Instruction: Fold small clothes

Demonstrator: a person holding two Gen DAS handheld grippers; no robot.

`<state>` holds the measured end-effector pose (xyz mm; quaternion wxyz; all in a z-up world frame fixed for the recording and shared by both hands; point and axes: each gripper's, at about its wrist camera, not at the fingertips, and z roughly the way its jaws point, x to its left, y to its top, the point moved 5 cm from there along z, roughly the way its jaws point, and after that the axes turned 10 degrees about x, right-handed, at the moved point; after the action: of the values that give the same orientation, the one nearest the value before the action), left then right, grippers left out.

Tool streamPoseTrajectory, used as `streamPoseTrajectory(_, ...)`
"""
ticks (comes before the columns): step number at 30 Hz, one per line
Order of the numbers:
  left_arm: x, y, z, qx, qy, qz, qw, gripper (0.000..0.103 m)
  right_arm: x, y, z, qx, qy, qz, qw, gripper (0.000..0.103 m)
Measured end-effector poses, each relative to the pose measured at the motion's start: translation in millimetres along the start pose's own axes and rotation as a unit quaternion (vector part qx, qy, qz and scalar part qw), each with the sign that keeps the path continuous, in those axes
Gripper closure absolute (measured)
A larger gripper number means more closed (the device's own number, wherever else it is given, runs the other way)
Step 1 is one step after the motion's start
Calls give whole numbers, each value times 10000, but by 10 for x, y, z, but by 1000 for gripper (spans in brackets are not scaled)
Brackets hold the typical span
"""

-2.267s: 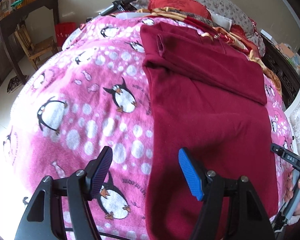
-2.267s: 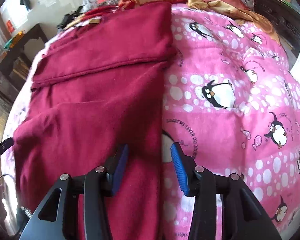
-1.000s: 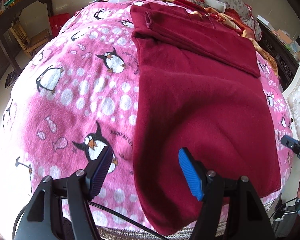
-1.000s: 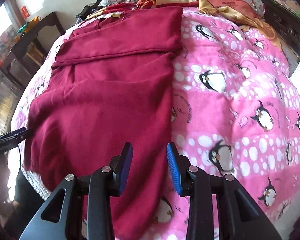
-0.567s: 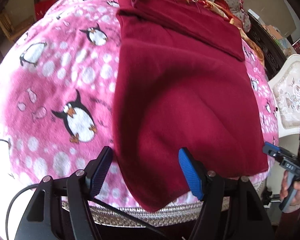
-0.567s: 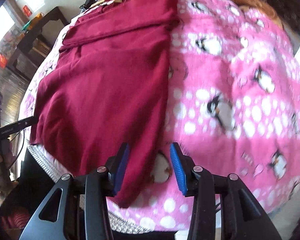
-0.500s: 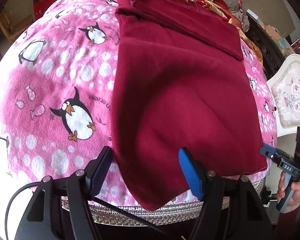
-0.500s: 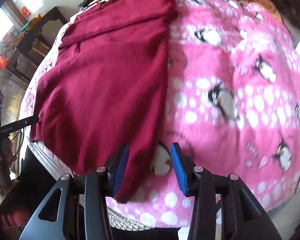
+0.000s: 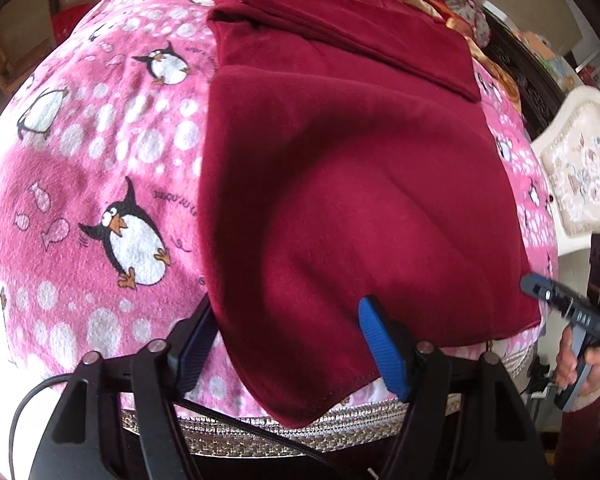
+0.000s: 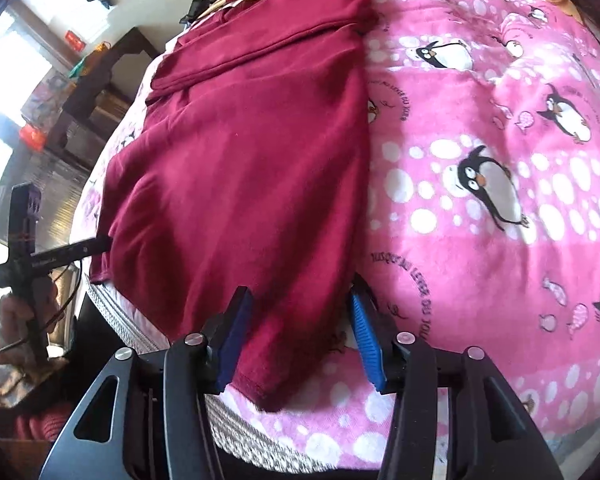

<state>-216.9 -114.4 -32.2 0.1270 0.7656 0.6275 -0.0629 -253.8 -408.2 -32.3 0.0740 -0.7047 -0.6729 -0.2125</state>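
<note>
A dark red garment (image 9: 340,184) lies flat on the pink penguin blanket (image 9: 80,160), its far part folded over into a band. My left gripper (image 9: 288,344) straddles the near left hem corner at the bed's edge; its jaws are closing slightly, but the pads stand apart from the cloth. In the right wrist view the garment (image 10: 240,160) reaches down to my right gripper (image 10: 300,336), whose jaws are opening around the near right hem corner without pressing on it. Each gripper also shows in the other's view: the right gripper (image 9: 560,304) and the left gripper (image 10: 60,256), each held by a hand.
The blanket (image 10: 480,120) drops off at the bed's woven edge trim (image 9: 340,436) just under the grippers. A cream upholstered chair (image 9: 580,184) stands to the right of the bed. A dark wooden table (image 10: 100,76) stands by the window at the left. Pillows lie at the far end.
Both grippers have drawn back to the near bed edge and tipped downward. The hem corners now lie between their jaws. The right jaws have widened.
</note>
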Motion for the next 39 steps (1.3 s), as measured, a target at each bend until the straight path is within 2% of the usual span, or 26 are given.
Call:
streamPoseTrajectory(2, -11, 5, -8, 55, -8, 44, 10000, 55, 40, 23, 1, -44, 69, 43, 10000, 69)
streamPoseTrajectory(3, -8, 4, -16, 87, -86, 52, 9999, 60, 90, 33, -3, -70, 165, -40, 9998, 70)
streamPoseTrajectory(4, -32, 25, -4, 116, -169, 66, 9998, 65, 136, 40, -6, -85, 214, -150, 9996, 75)
streamPoseTrajectory(5, -18, 22, -3, 140, -237, 71, 9996, 65, 166, 44, -5, -86, 179, -238, 9995, 80)
streamPoseTrajectory(9, -2, 31, 20, 115, -272, -37, 9996, 61, 115, 44, 82, -2, 169, -246, 9996, 80)
streamPoseTrajectory(12, -93, 22, 34, 48, -12, 213, 9998, 61, 98, 54, 89, -133, 292, -159, 9994, 78)
streamPoseTrajectory(13, -119, 23, 26, 16, 37, 316, 9995, 80, 108, 56, 84, -152, 240, -174, 9994, 80)
streamPoseTrajectory(14, -135, 30, 7, 20, -84, 394, 9992, 92, 113, 61, 53, -239, 228, -154, 9993, 95)
streamPoseTrajectory(15, -132, 46, -35, 18, -276, 384, 9989, 93, 124, 72, -12, -438, 348, -82, 9984, 103)
streamPoseTrajectory(17, -114, 84, -173, -64, -554, 362, 9978, 93, 150, 85, -225, -869, 862, 57, 9925, 103)
streamPoseTrajectory(19, -136, 115, -365, -224, -712, 517, 9959, 93, 186, 121, -480, -1328, 986, 67, 9862, 103)
streamPoseTrajectory(21, -172, 126, -571, -404, -764, 742, 9935, 93, 213, 149, -646, -1547, 1166, 36, 9811, 103)
streamPoseTrajectory(24, -167, 118, -686, -433, -852, 821, 9920, 93, 266, 160, -762, -1641, 1193, -84, 9792, 103)
streamPoseTrajectory(28, -227, 83, -612, -255, -962, 852, 9914, 93, 224, 117, -671, -1446, 1176, -70, 9824, 103)
streamPoseTrajectory(31, -353, 159, -774, -404, -1158, 1078, 9866, 93, 167, 161, -751, -1448, 1535, 45, 9775, 103)
streamPoseTrajectory(33, -361, 317, -905, -553, -1411, 1073, 9826, 93, 194, 279, -854, -1570, 1741, 18, 9721, 103)
streamPoseTrajectory(36, -332, 709, -1063, -819, -1727, 904, 9774, 94, 240, 555, -968, -1764, 1806, -32, 9676, 103)
streamPoseTrajectory(39, -212, 1160, -1171, -1138, -1787, 708, 9747, 94, 251, 1011, -1039, -2006, 1892, 13, 9612, 103)
